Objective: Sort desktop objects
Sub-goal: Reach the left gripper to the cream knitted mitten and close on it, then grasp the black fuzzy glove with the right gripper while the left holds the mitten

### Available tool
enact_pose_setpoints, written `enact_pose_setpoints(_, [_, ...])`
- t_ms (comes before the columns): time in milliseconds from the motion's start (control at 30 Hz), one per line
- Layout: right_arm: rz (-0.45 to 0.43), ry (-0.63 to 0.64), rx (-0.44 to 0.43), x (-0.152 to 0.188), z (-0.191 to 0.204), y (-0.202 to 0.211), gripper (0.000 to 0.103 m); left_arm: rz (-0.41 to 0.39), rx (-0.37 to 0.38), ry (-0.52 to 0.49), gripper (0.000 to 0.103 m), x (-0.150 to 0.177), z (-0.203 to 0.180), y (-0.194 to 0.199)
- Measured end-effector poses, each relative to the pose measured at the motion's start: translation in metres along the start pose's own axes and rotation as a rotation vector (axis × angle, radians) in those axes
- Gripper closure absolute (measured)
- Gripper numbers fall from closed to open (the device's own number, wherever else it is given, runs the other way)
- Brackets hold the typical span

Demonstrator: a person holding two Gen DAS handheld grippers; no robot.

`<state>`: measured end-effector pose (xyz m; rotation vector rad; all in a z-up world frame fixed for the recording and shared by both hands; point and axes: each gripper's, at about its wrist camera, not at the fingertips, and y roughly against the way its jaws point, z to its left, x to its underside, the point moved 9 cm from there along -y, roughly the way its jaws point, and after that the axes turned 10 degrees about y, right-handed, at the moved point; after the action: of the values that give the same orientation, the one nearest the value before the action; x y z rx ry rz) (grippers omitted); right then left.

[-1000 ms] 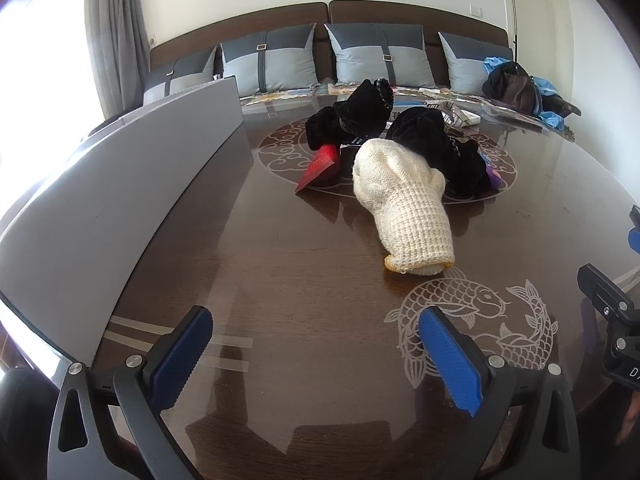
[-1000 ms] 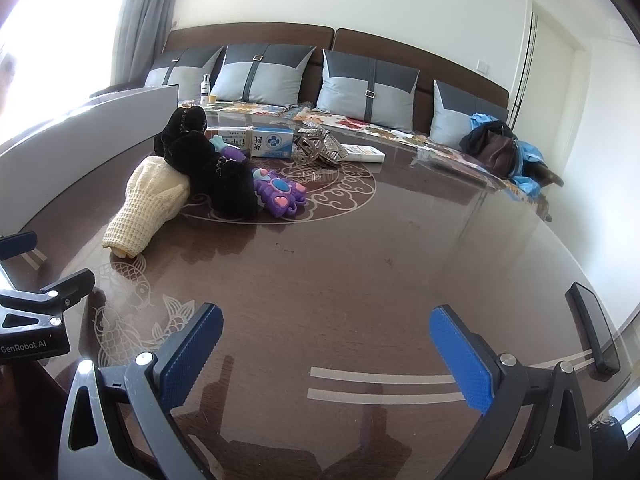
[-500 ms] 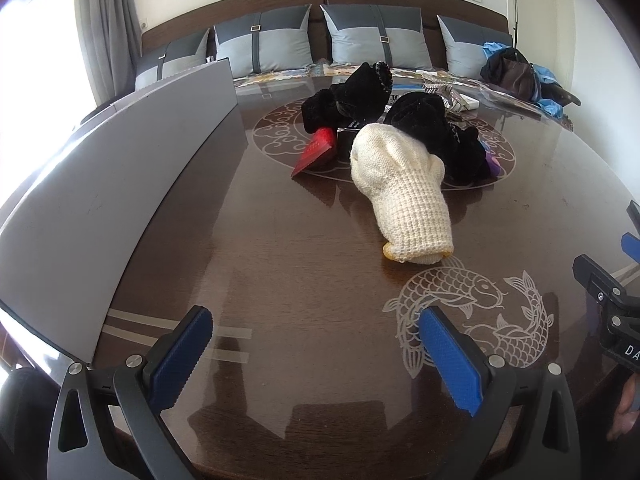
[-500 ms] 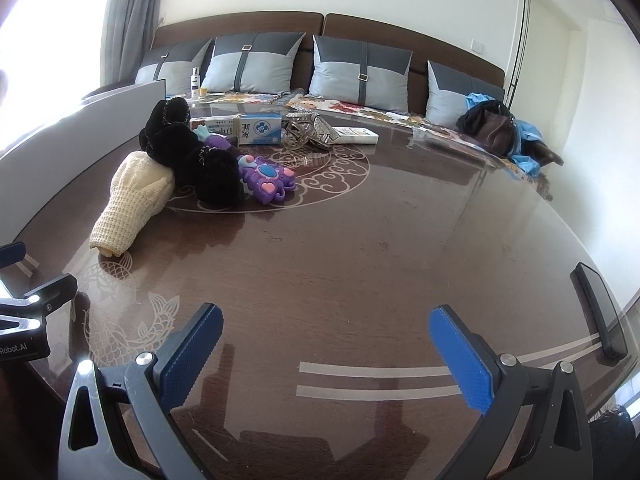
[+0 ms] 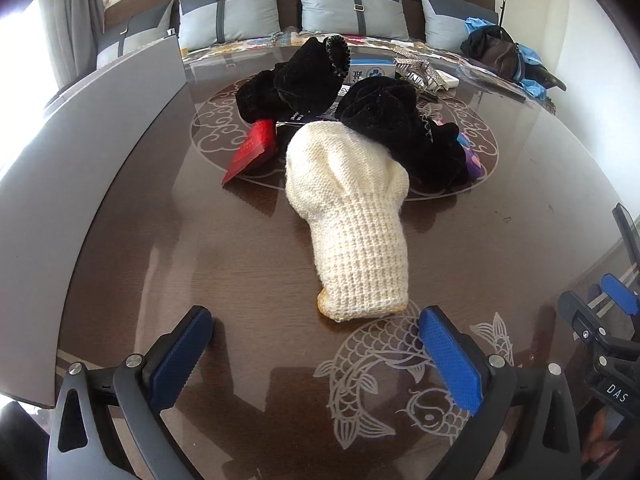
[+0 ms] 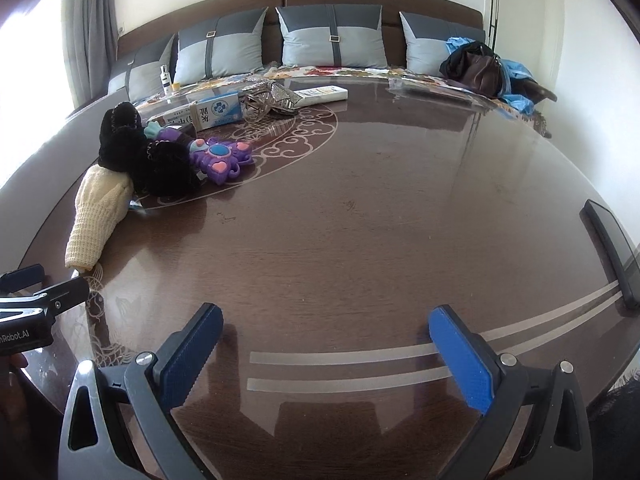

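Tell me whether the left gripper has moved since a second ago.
Yes. The left gripper has advanced toward the cream knitted glove: the glove's cuff now lies almost between its open fingertips, and the table's fish inlay sits closer beneath.

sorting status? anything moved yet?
Nothing looks sorted. The cream glove, black gloves, red booklet and purple toy sit heaped mid-table. Left gripper is open near the cream glove's cuff; right gripper is open and empty.
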<state>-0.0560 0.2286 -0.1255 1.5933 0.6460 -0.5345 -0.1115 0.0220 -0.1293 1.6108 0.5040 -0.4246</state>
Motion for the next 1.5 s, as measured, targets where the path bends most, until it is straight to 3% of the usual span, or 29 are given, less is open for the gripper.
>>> enact_pose_setpoints(533, [-0.007,0.026,-0.002,0.002,0.004,0.000,0.000,0.085,-0.050,0.054,0.000,-0.018,-0.005,-0.017])
enact_pose_setpoints(733, [-0.015,0.027,0.000,0.002,0.004,0.000,0.000,0.082,-0.016,0.004,0.000,-0.013,-0.004,-0.013])
enact_pose_setpoints(900, [-0.014,0.023,0.004,0.001,0.004,-0.001,0.000,0.138,-0.023,-0.003,0.000,-0.031,-0.008,-0.026])
enact_pose_setpoints(1067, [-0.025,0.031,0.000,0.002,0.004,-0.001,0.000,0.127,-0.029,0.008,0.000,-0.048,-0.007,-0.037])
enact_pose_setpoints(1133, [-0.028,0.033,-0.002,0.002,0.004,-0.001,0.000,0.101,-0.024,0.000,0.008,-0.048,-0.003,-0.032])
enact_pose_setpoints(1200, [-0.030,0.033,-0.002,0.002,0.004,-0.001,0.000,0.062,0.003,-0.036,0.042,-0.049,-0.001,-0.024])
enact_pose_setpoints(1233, [-0.031,0.033,-0.002,0.002,0.004,-0.001,0.000,0.051,0.009,-0.063,0.051,-0.048,0.000,-0.020])
enact_pose_setpoints(1333, [-0.039,0.033,-0.001,0.003,0.004,-0.001,0.000,0.028,-0.033,-0.139,0.054,-0.042,0.015,-0.010])
enact_pose_setpoints(1500, [-0.044,0.032,0.000,0.002,0.004,0.000,0.000,0.032,0.004,-0.049,0.054,-0.021,0.060,0.006])
